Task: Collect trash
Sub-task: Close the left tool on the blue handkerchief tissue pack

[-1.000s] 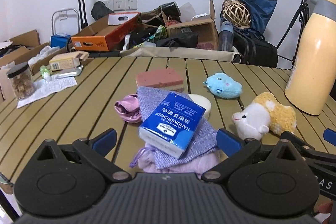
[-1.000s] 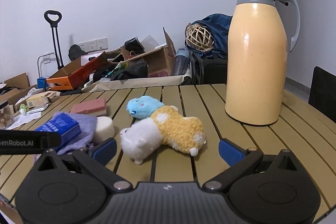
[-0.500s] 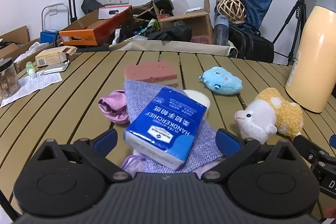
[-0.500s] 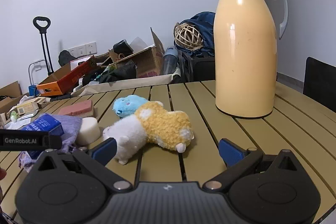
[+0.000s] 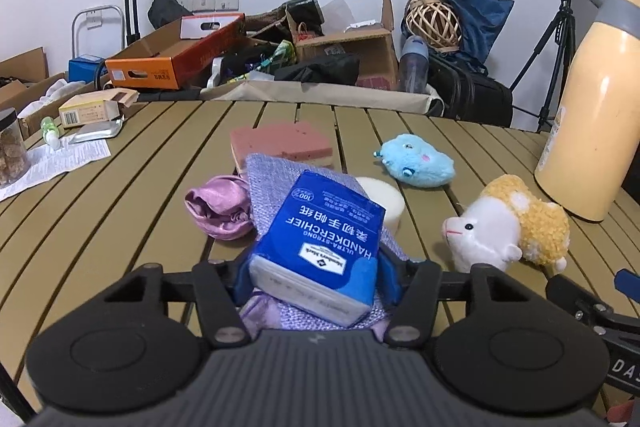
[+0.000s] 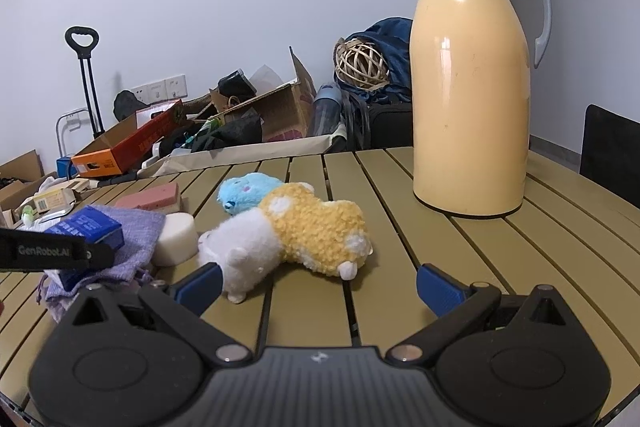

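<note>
Your left claw [image 5: 312, 277] is closing around the near end of the blue handkerchief pack [image 5: 320, 243]. Its blue pads sit right against both sides of the pack, so you appear to have it pinched. The pack lies tilted on a lavender knitted cloth [image 5: 272, 175], which sits near the front edge of the slatted worktop [image 5: 120, 211]. A crumpled pink satin pouch [image 5: 220, 207] touches the cloth on its left. A white foam cylinder [image 5: 384, 201] sits just beside the pack on the right. A pink sponge block [image 5: 280, 145] lies just beyond the cloth.

Your right claw [image 6: 318, 287] is open and holds nothing. Its left pad is just beside the white head of the yellow-and-white plush toy [image 6: 296, 237], and its right pad stands well clear over bare slats. A blue plush toy [image 6: 248, 191] lies against the far side of that toy. The tall yellow thermos jug [image 6: 468, 99] stands upright farther back on the right.

At the far left of the worktop, a printed paper sheet [image 5: 56, 163], a small cardboard box [image 5: 92, 111] and a foil packet [image 5: 96, 131] lie together, well apart from both claws.
</note>
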`<state>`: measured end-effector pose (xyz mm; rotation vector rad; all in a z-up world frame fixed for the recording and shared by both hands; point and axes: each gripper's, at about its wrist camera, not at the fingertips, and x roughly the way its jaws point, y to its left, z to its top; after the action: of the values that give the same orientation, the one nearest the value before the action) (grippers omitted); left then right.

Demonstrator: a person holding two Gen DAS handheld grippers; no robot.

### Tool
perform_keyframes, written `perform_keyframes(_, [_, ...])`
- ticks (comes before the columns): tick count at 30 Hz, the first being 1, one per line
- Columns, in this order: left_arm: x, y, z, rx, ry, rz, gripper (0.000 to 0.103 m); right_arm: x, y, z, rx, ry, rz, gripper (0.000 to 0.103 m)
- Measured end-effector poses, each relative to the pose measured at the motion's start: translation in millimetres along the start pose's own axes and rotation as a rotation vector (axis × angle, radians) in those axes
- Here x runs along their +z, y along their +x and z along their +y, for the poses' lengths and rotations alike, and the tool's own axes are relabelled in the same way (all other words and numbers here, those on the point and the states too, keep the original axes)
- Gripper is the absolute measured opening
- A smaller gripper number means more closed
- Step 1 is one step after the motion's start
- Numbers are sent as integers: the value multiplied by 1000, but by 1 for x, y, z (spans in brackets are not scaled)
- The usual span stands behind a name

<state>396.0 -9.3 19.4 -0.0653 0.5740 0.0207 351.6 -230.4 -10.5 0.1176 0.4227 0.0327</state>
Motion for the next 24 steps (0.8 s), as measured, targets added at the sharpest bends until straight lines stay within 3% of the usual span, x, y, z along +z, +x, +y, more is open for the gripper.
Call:
perform_keyframes(11, [8, -29, 27, -19, -75, -69, 59, 3, 0, 20, 31, 12, -16, 103])
perform_keyframes(24, [7, -49, 92, 90, -124, -85, 59, 14, 4, 90, 189, -29, -45, 103])
